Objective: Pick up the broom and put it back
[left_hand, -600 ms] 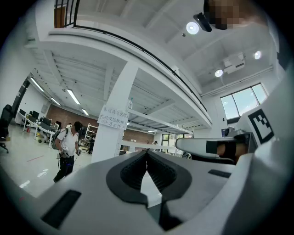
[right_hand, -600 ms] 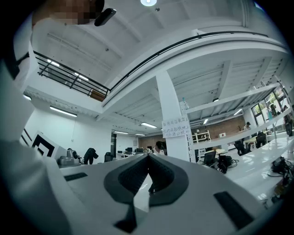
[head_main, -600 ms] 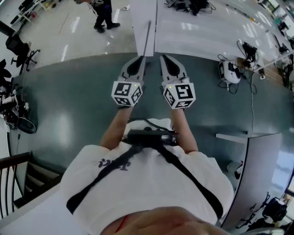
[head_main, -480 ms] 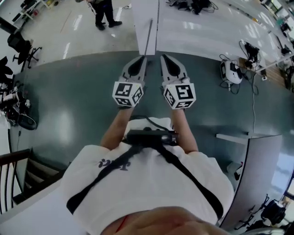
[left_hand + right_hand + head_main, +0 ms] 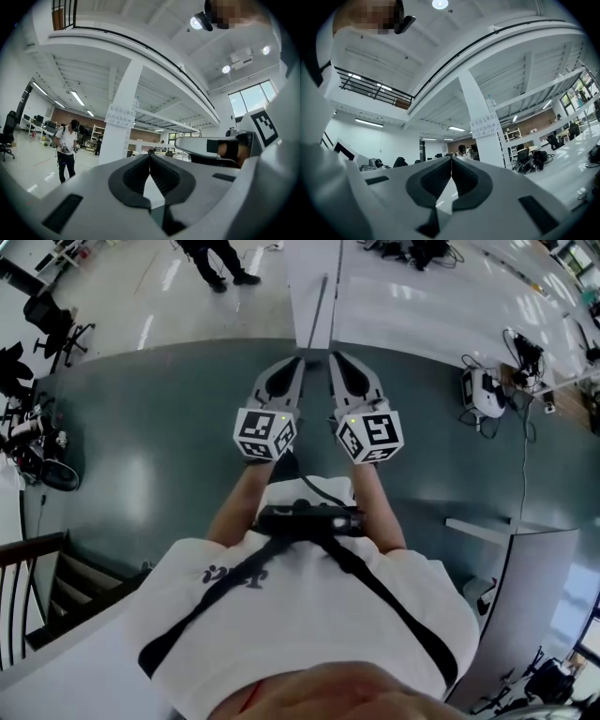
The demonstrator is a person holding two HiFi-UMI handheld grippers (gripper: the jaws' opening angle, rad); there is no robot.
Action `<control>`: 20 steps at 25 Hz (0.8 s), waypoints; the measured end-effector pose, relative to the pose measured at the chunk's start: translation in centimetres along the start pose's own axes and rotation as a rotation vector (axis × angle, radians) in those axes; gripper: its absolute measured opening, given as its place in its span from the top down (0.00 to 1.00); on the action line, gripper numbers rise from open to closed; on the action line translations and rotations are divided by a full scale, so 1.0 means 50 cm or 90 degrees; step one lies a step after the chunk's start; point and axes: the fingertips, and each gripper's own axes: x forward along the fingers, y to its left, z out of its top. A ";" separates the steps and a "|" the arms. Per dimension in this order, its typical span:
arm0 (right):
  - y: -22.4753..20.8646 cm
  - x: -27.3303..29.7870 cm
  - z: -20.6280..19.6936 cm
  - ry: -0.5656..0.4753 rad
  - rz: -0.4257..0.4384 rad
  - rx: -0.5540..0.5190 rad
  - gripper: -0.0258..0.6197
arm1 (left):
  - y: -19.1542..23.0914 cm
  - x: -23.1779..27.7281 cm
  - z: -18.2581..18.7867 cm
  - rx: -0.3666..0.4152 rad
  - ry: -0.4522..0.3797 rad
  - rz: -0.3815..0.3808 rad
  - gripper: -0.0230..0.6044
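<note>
1. Jaws of the left gripper (image 5: 296, 362) are pressed together on nothing, and it is held out at 11 o'clock.
2. At 12 o'clock a thin dark rod (image 5: 319, 307) stands against the white pillar (image 5: 300, 287). I take it for the broom's handle, well beyond both tips.
3. At 1 o'clock the right gripper (image 5: 334, 359) is likewise closed and empty.
4. The step in hand looks like the approach. The next move calls for walking nearer, parting one pair of jaws and closing them on the handle.

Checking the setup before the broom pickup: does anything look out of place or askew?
Nothing stands out. The left gripper and right gripper are both shut, empty, side by side facing the white pillar.
</note>
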 end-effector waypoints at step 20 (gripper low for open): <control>-0.102 0.425 -0.096 0.057 -0.101 -0.046 0.95 | 0.385 0.293 0.005 -0.026 0.009 -0.085 0.94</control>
